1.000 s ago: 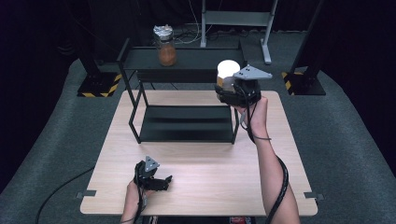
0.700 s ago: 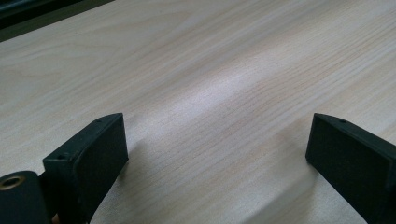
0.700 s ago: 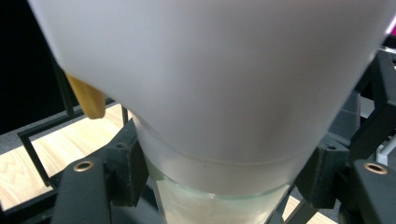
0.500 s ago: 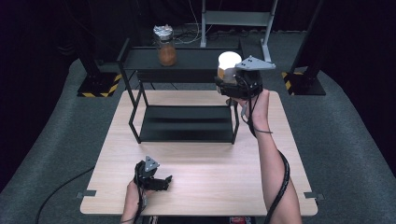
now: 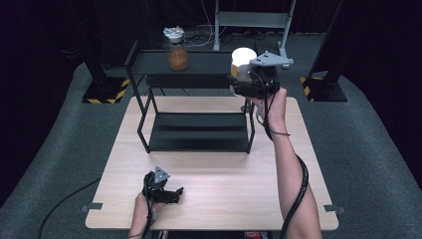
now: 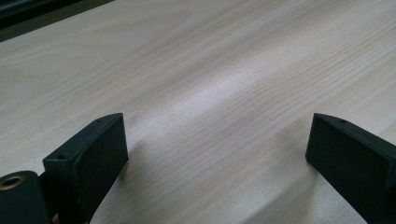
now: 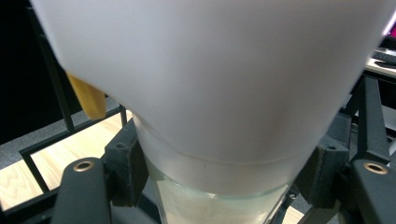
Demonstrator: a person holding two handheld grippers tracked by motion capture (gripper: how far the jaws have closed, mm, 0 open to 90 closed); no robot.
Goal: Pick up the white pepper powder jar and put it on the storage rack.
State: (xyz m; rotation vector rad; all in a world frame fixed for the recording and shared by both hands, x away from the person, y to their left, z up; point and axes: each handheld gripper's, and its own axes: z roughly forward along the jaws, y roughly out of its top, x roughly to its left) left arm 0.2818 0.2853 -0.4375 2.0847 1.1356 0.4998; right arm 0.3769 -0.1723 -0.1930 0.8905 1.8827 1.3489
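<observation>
My right gripper (image 5: 244, 83) is shut on a jar with a white lid (image 5: 243, 59) and holds it in the air by the right end of the black rack's top shelf (image 5: 204, 63). In the right gripper view the white lid and glass body of the jar (image 7: 210, 93) sit between the two jaws of that gripper (image 7: 224, 191), and an orange tab (image 7: 87, 99) hangs at the jar's left. My left gripper (image 5: 171, 195) rests on the wooden table (image 5: 219, 194) near the front edge. Its jaws (image 6: 215, 154) stand wide apart over bare wood.
A second jar with orange contents and a foil top (image 5: 177, 50) stands on the top shelf toward the left. The rack's lower shelf (image 5: 199, 132) lies on the table's far half. Black stands with striped feet (image 5: 102, 92) flank the table on the grey floor.
My right hand has lifted the white-lidded jar a little higher beside the top shelf. The left gripper has stayed in place.
</observation>
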